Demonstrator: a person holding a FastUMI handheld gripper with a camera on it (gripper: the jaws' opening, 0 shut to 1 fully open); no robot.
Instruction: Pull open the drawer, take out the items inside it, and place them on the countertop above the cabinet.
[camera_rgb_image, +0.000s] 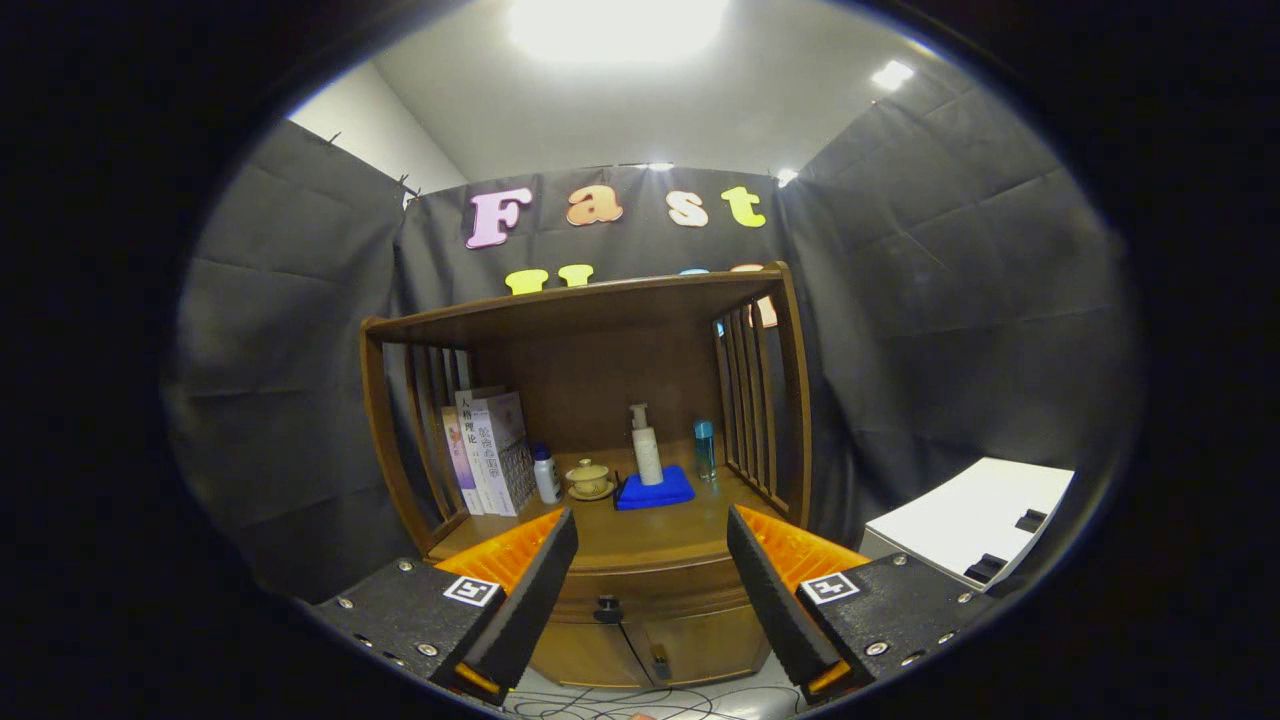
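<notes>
— Nearest of all is the tool (652, 590), its two fingers (530, 590) spread well apart with nothing between them. They hang in the air short of the cabinet (600, 420).

— And the drawer?

— The drawer (650, 590) sits just under the tabletop (640, 535), seen through the gap between the fingers. Its small dark knob (608, 607) is near the middle of the front. The front looks flush with the cabinet, so I judge it shut.

— So nothing of the task is done?

— That's my reading. The drawer has yet to be pulled, and its items have yet to be lifted out and set on top. Every step is still ahead.

— What stands on the tabletop now?

— Books (492, 452) leaning at the left, a small white bottle (545, 474) beside them, then a lidded cup on a saucer (590, 479). A pump bottle (646, 445) stands on a blue cloth (654, 490), and a blue-capped bottle (705, 448) is to its right.

— Anything you can't make out?

— Whatever is inside the drawer is hidden. Below it are two doors (650, 650), with the fingers covering their outer parts. Cables (620, 705) lie on the floor beneath, partly cut off. A white surface (975, 520) off to the right carries dark shapes too small to identify.
</notes>
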